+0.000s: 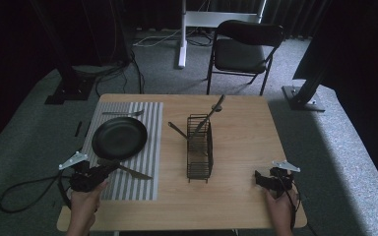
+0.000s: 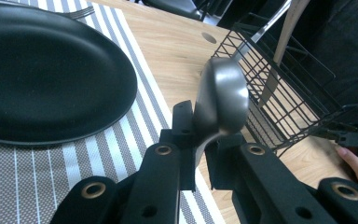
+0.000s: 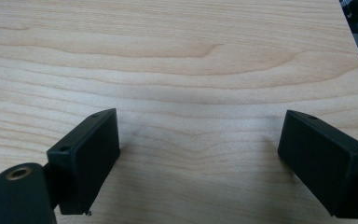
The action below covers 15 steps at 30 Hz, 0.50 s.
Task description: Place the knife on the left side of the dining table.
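Wooden table [image 1: 241, 147] — striped mat [image 1: 142, 142], wire caddy [image 1: 200, 147].

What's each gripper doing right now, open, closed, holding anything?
Left gripper: closed on a spoon, beside the black plate.
Right gripper: open, empty, fingers spread over bare table.

The table [image 1: 236, 196] is seen from above its near edge, looking forward and down. The left gripper view is taken low and close over the striped mat [image 2: 32, 182], faced toward the black plate [image 2: 46, 74] and wire basket [image 2: 284, 112], both shared with the high view. The right gripper view is pointed closely down at bare wood.
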Each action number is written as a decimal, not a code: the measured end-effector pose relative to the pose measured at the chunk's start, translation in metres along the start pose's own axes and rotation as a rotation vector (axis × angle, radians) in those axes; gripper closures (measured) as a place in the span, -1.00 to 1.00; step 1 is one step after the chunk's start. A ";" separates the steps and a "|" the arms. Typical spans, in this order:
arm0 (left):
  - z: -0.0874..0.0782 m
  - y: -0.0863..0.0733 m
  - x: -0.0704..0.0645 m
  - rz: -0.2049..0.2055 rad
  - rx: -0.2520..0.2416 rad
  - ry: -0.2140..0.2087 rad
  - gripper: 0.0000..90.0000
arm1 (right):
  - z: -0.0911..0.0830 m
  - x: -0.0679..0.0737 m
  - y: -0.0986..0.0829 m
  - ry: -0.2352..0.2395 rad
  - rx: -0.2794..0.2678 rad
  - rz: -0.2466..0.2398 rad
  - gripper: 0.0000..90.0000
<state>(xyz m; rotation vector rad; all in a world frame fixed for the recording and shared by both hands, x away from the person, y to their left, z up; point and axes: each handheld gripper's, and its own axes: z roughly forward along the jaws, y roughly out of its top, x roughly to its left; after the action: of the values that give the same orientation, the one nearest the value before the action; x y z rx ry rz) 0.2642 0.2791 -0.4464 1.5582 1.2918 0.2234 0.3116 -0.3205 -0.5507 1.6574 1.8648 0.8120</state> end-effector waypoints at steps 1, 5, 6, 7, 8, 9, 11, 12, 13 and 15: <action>-0.001 -0.002 0.004 -0.012 -0.002 -0.009 0.86 | 0.000 0.000 0.000 0.000 0.000 0.000 -0.74; -0.004 -0.007 0.017 -0.066 0.000 -0.008 0.83 | 0.000 0.000 0.000 0.000 0.000 0.000 -0.74; -0.005 -0.009 0.022 -0.075 0.001 0.000 0.80 | 0.000 0.000 0.000 0.000 0.000 0.000 -0.74; -0.005 -0.011 0.026 -0.089 0.001 0.003 0.78 | 0.000 0.000 0.000 0.000 0.000 0.000 -0.74; -0.005 -0.013 0.031 -0.103 0.001 0.010 0.75 | 0.000 0.000 0.000 0.000 0.000 0.000 -0.74; -0.006 -0.015 0.035 -0.111 0.004 0.020 0.72 | 0.000 0.000 0.000 0.000 0.000 0.000 -0.74; -0.006 -0.021 0.046 -0.140 0.012 0.026 0.65 | 0.000 0.000 0.000 0.000 0.000 0.001 -0.74; -0.006 -0.024 0.051 -0.157 0.013 0.028 0.63 | 0.000 0.000 0.000 0.000 0.000 0.000 -0.74; -0.006 -0.026 0.056 -0.170 0.014 0.026 0.61 | 0.000 0.000 0.000 0.000 0.000 0.000 -0.74; -0.004 -0.032 0.064 -0.191 0.018 0.028 0.56 | 0.000 0.000 0.000 0.000 0.000 0.000 -0.74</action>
<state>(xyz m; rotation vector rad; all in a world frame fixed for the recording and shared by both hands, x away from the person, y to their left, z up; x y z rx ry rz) 0.2678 0.3291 -0.4979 1.4399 1.4583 0.1127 0.3116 -0.3205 -0.5507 1.6580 1.8646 0.8118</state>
